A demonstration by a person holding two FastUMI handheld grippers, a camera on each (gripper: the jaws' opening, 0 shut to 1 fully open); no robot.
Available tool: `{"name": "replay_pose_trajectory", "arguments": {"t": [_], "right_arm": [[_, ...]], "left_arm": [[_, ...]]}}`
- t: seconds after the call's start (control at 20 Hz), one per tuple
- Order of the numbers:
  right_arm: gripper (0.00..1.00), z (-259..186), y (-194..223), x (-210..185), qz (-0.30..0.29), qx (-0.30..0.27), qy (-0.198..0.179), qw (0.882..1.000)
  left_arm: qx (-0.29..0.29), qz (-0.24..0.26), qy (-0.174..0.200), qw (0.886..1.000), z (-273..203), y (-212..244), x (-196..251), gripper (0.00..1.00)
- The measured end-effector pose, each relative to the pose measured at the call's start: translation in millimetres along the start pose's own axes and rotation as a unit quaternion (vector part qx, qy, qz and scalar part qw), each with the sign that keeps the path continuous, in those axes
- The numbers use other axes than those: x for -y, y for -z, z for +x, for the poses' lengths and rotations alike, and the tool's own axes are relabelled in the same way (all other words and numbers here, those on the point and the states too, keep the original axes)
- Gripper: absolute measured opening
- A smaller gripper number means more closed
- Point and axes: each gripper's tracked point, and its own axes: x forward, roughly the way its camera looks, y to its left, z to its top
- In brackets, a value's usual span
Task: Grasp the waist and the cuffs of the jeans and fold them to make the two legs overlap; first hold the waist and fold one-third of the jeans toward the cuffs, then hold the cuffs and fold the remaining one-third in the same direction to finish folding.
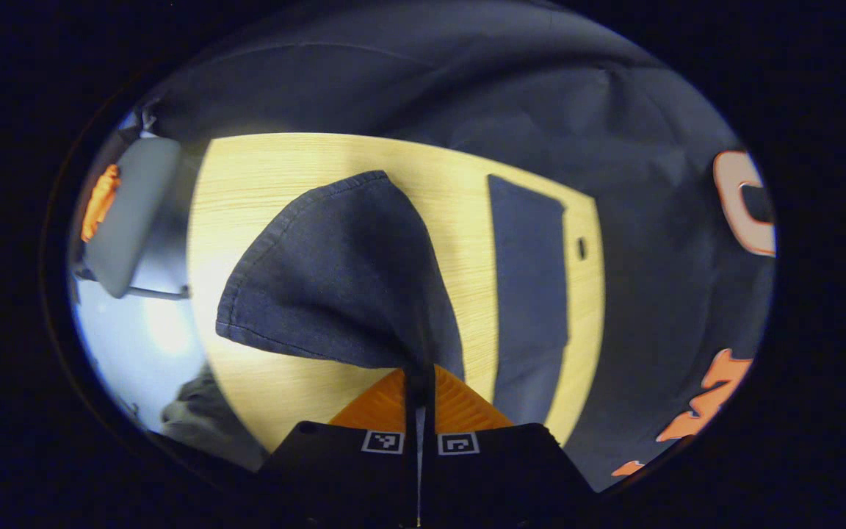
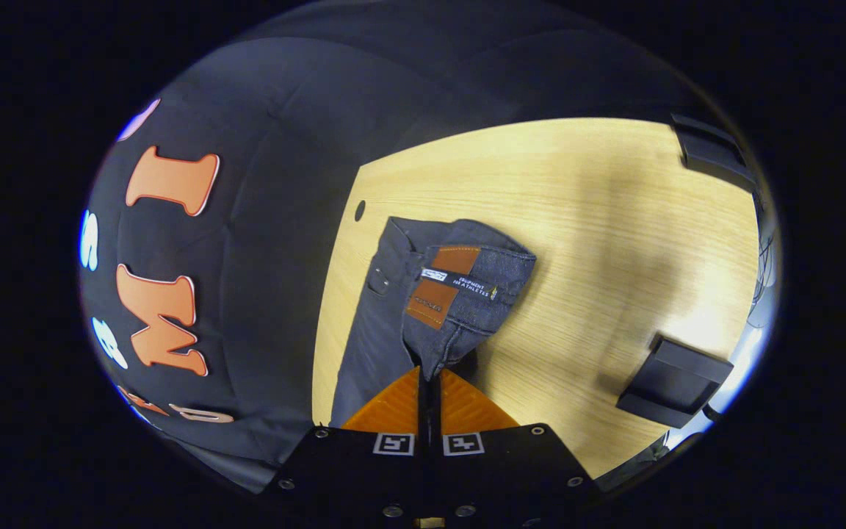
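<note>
1. Left gripper (image 1: 420, 393): fingers pinched together on the cuff end (image 1: 335, 286) of the jeans. The dark denim fans up and away from the tips, lifted off the wooden table (image 1: 261, 191).
2. Right gripper (image 2: 429, 389): fingers clamped on the waist end (image 2: 460, 294) of the jeans. The waistband with its brown leather patch (image 2: 441, 283) is bunched just ahead of the tips.
3. Jeans location: partly raised at both held ends. The other leg (image 1: 529, 294) lies flat on the table, right of the left gripper's tips. In the right gripper view, a strip of denim (image 2: 371, 323) lies flat to the left of the tips.
4. Why held so: gripping waist and cuff on one side lets that leg be carried over onto the flat one so the two legs overlap. Judged step: the first lengthwise fold, not yet laid down.
5. Thirds folds not started, by the look of it.
6. Black block (image 2: 676, 382) sits on the table, well right of the right gripper, clear of the fold.
</note>
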Motion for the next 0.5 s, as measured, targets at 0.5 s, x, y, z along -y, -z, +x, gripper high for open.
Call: {"name": "replay_pose_trajectory", "arguments": {"t": [0.5], "right_arm": [[0.0, 59.2, -25.4, -95.6, -0.017, 0.005, 0.017, 1.0]], "left_arm": [[-0.034, 0.037, -0.079, 0.996, 1.3, -37.9, 110.6, 0.02]]}}
